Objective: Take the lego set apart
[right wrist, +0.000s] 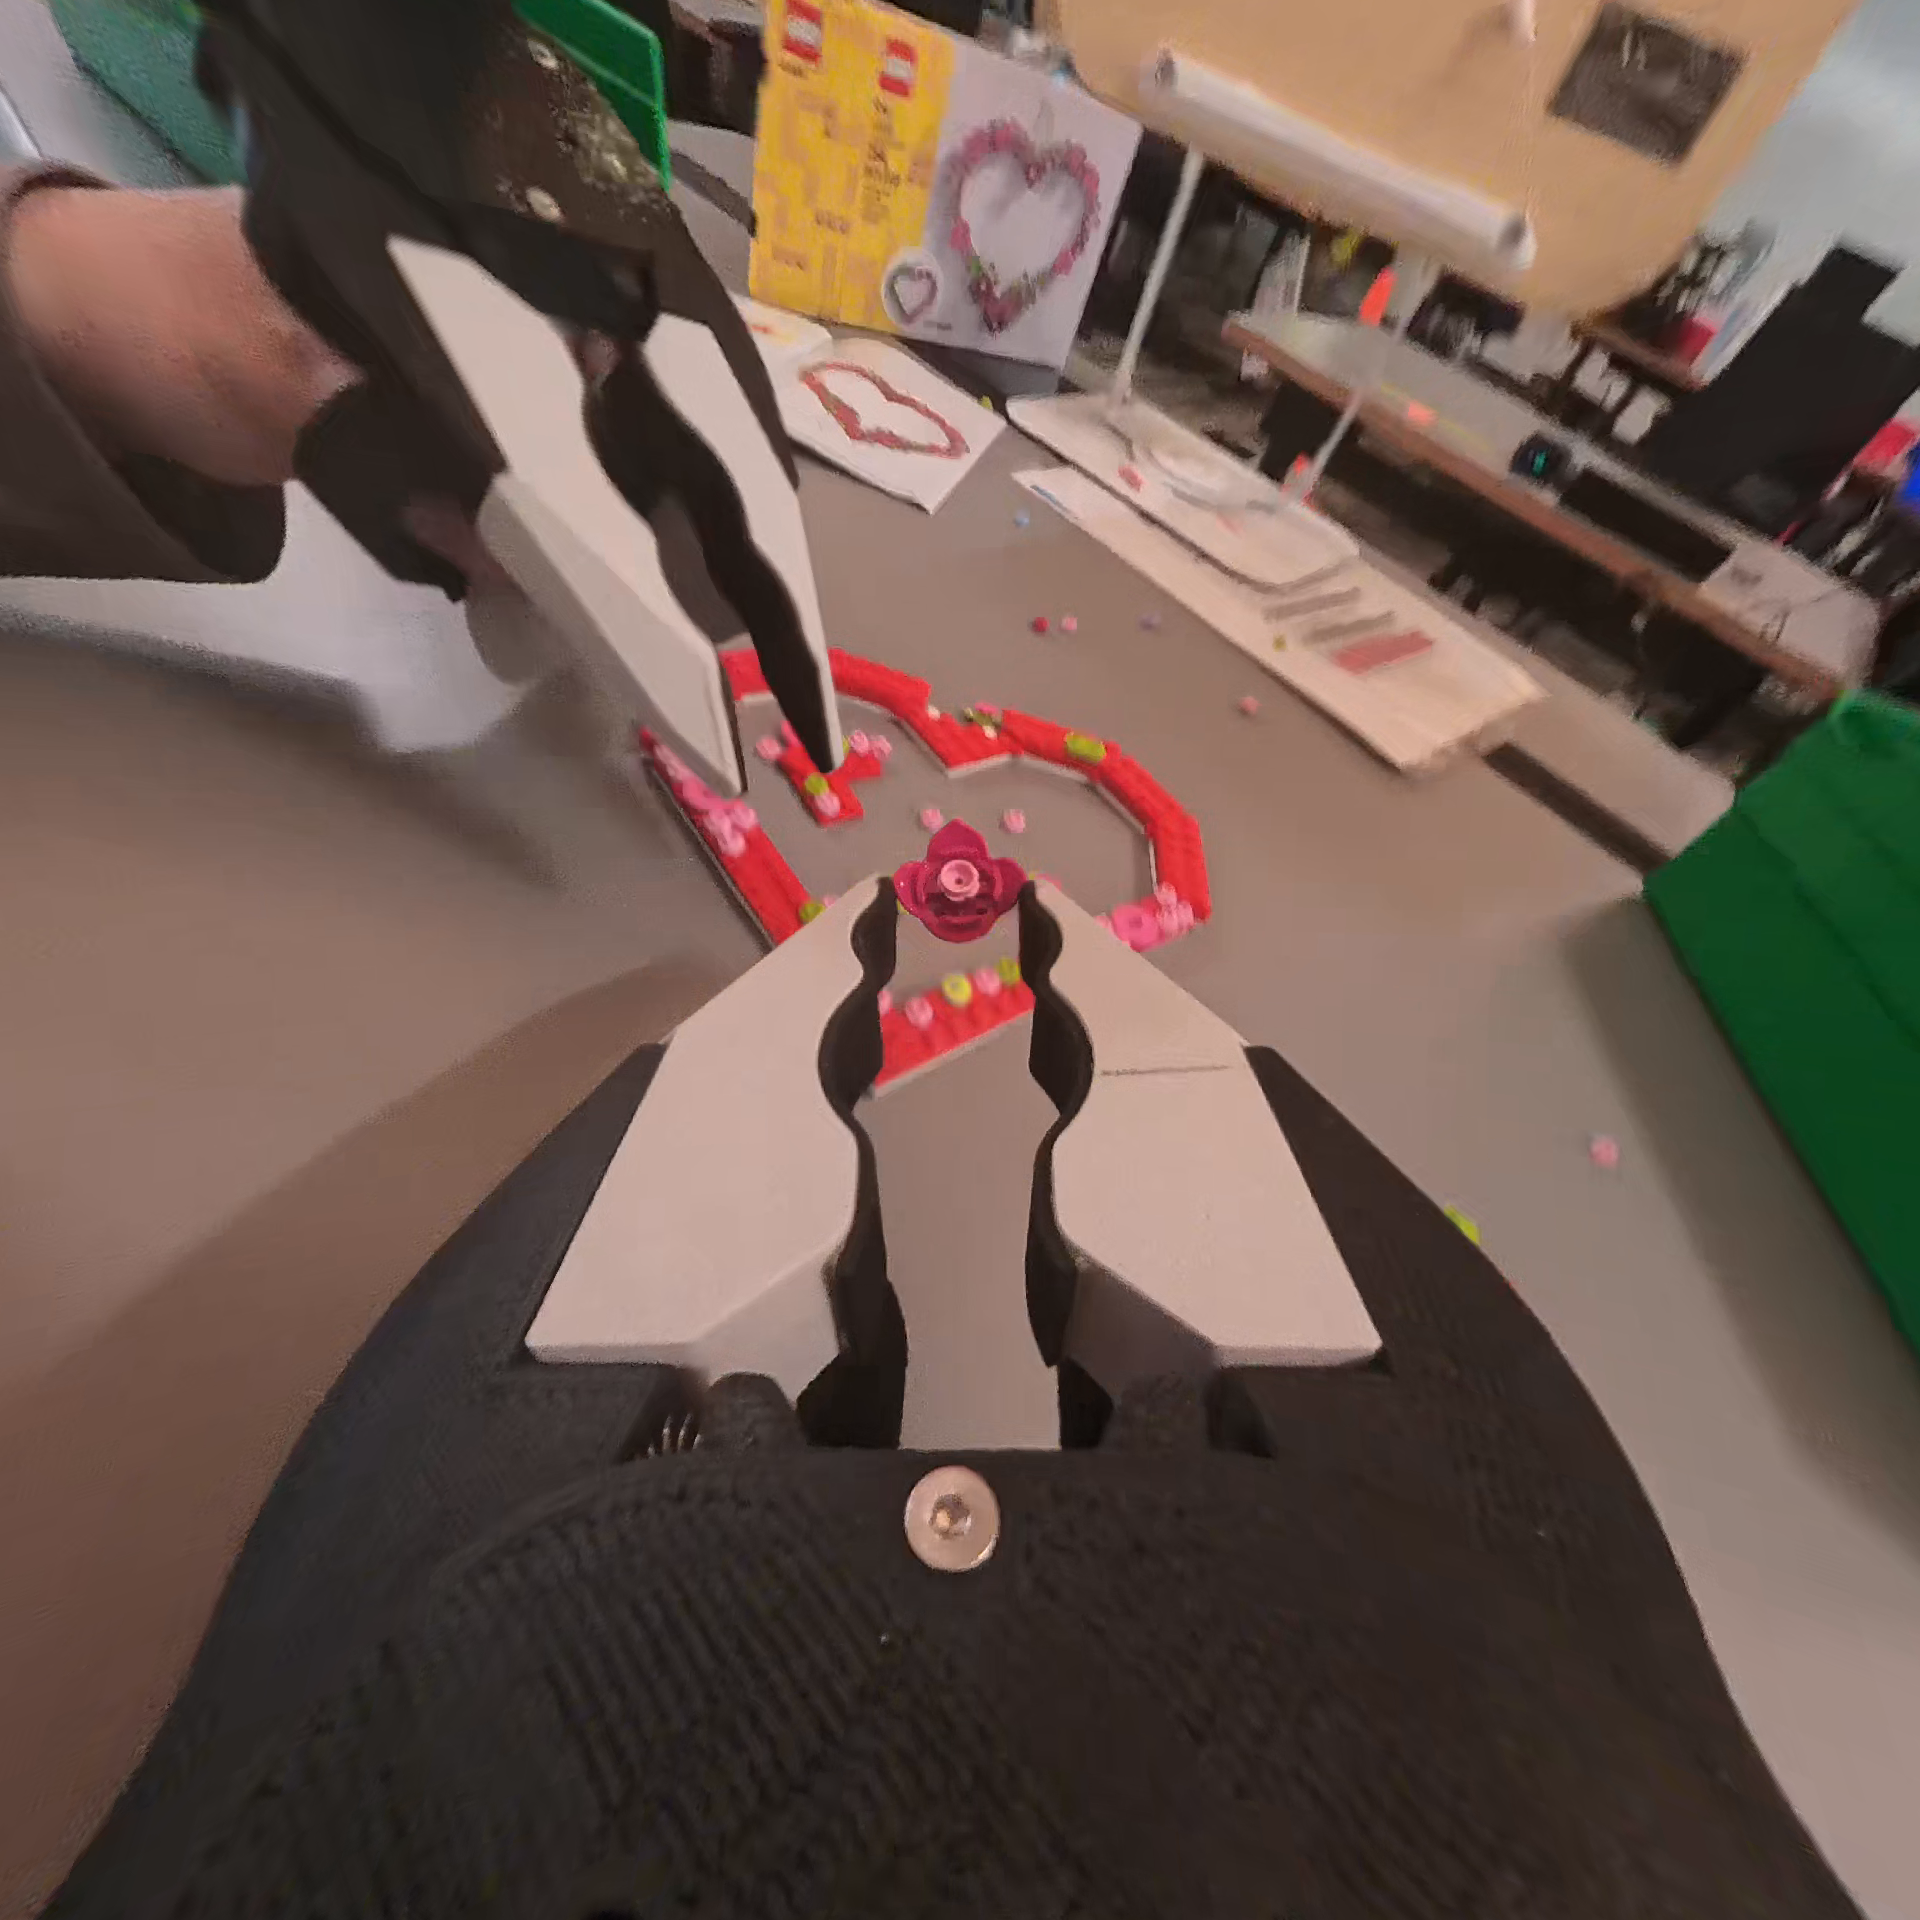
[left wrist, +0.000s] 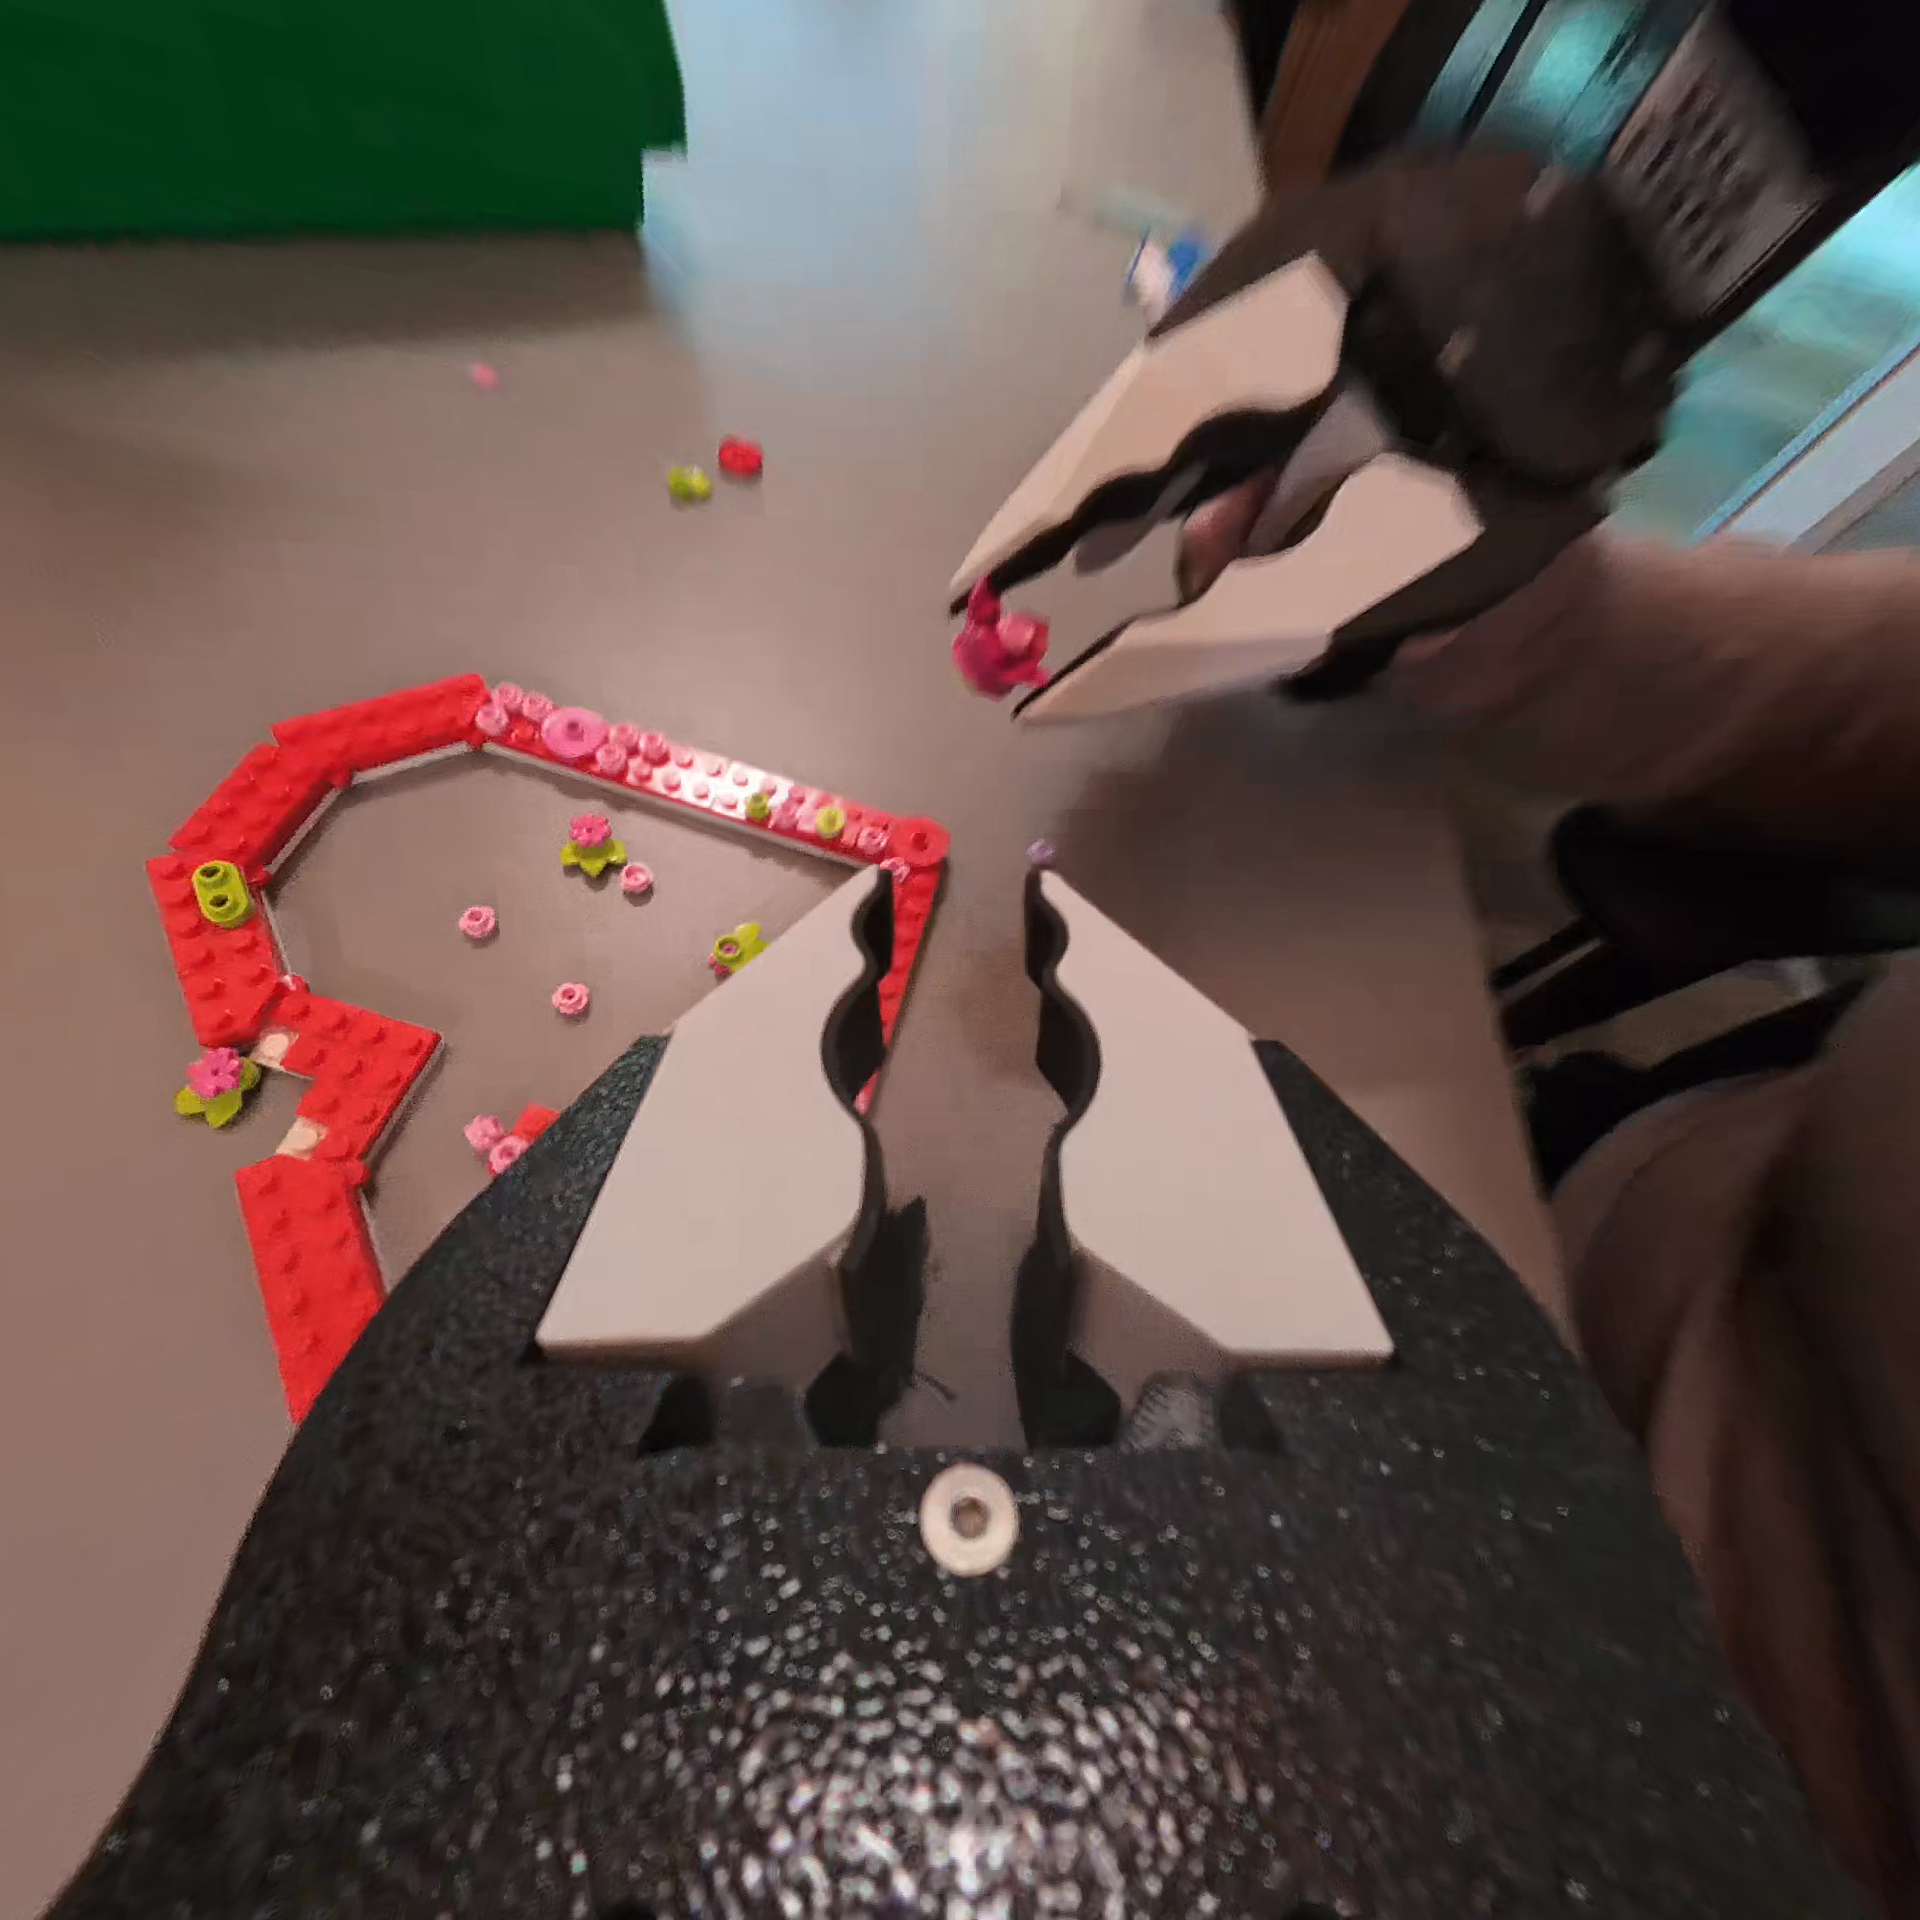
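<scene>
A red heart-shaped lego frame (left wrist: pixel 312 831) lies flat on the grey table, with small pink and lime pieces on it; it also shows in the right wrist view (right wrist: pixel 1164 810). My right gripper (right wrist: pixel 956 894) is shut on a dark pink lego flower (right wrist: pixel 954 888) and holds it above the table; the left wrist view shows it too (left wrist: pixel 1003 649), up and right of the frame. My left gripper (left wrist: pixel 956 883) is open and empty, its fingertips over the frame's right corner (left wrist: pixel 920 842). In the right wrist view the left gripper (right wrist: pixel 790 774) points down into the frame.
Loose pink flowers (left wrist: pixel 478 922) and lime leaf pieces (left wrist: pixel 592 847) lie inside and around the frame. A yellow lego box (right wrist: pixel 862 177), an instruction booklet (right wrist: pixel 883 416) and white paper sheets (right wrist: pixel 1299 603) sit at the far side. A green bin (right wrist: pixel 1818 987) stands at the right. One gripper's finger ends stand about 5 cm off the other's.
</scene>
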